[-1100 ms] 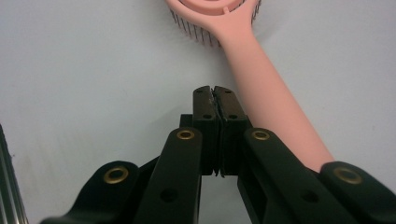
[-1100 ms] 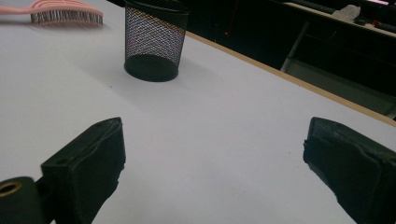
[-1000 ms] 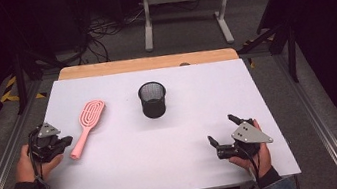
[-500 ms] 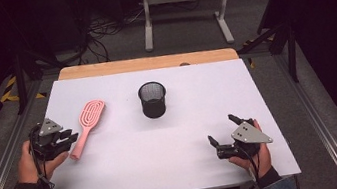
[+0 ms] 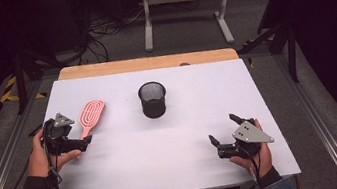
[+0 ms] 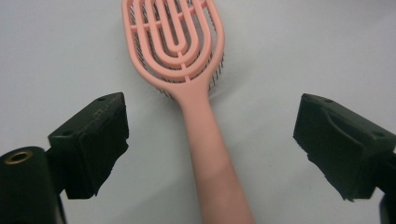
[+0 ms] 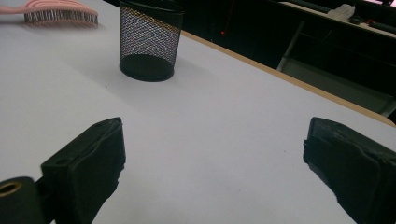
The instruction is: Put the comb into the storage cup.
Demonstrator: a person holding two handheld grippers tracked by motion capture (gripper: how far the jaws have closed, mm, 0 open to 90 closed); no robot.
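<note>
Mesh cup (image 5: 153, 99) upright mid-table, inside unclear. Left tongs (image 6: 210, 140) just opening, straddling pink brush (image 6: 187, 70) handle; right tongs (image 7: 215, 163) released.

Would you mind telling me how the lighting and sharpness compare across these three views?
High view: the white table is evenly lit, the surroundings dark, soft overall. Left gripper view: the pink hairbrush is crisp, its handle blurring near the bottom edge. Right gripper view: the mesh cup is sharp with a faint shadow; the near pads look soft.
</note>
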